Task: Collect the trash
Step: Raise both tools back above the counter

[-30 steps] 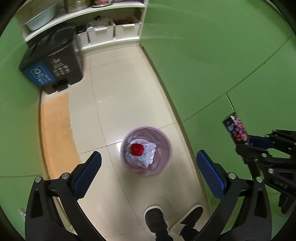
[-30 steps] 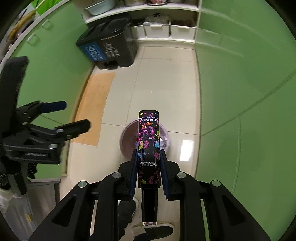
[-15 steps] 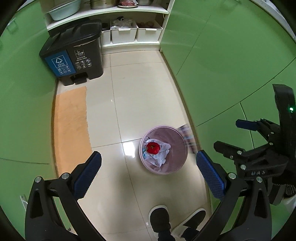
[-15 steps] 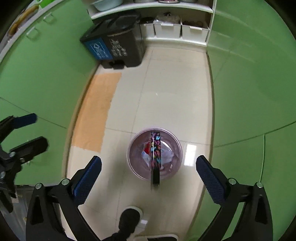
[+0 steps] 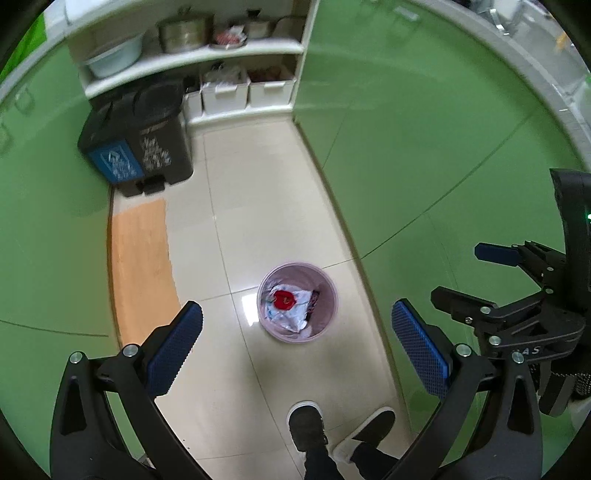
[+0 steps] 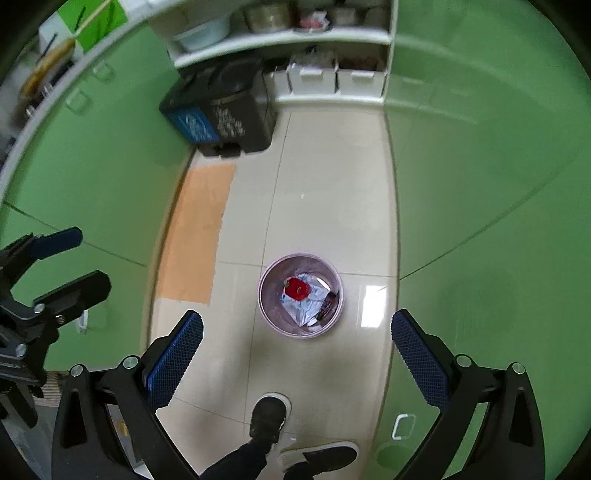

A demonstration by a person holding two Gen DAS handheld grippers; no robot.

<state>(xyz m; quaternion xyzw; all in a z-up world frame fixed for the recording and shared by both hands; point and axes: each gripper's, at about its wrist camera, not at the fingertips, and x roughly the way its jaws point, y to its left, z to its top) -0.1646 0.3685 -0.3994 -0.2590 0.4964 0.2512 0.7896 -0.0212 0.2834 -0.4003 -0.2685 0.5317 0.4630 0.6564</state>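
Nearest the cameras, both grippers point steeply down at the floor. Left gripper (image 5: 295, 347): jaws spread wide, blue pads bare, nothing between them. Right gripper (image 6: 297, 350): jaws likewise at full spread and empty; it also shows from the side at the right edge of the left wrist view, well above the floor. Below the grippers, the person's two dark shoes (image 6: 269, 417) with white soles stand on the tiles.

Floor (image 5: 258, 206): glossy cream tiles forming a narrow aisle, with a bright patch of reflected light just beside the bin. Small round pink bin (image 5: 330, 295): upright on the floor just ahead of the shoes, close to the right-hand cabinets. Inside it lie crumpled white paper (image 6: 308, 301), a red object (image 6: 296, 288) on top of the paper, and a dark patterned box (image 6: 327, 304) standing against the bin's right inner wall.

Orange mat (image 5: 142, 269): flat along the foot of the left-hand cabinets, apart from the bin. Green cabinet fronts (image 5: 424, 140) line both sides of the aisle.

Farther off, a black pedal bin (image 5: 147, 144) with a blue label stands at the far left end of the mat. Behind it, white shelves (image 5: 199, 55) close off the aisle: white storage boxes (image 5: 225, 96) on the lowest level, a pale basin (image 5: 114, 59) and a metal pot (image 5: 184, 33) above.
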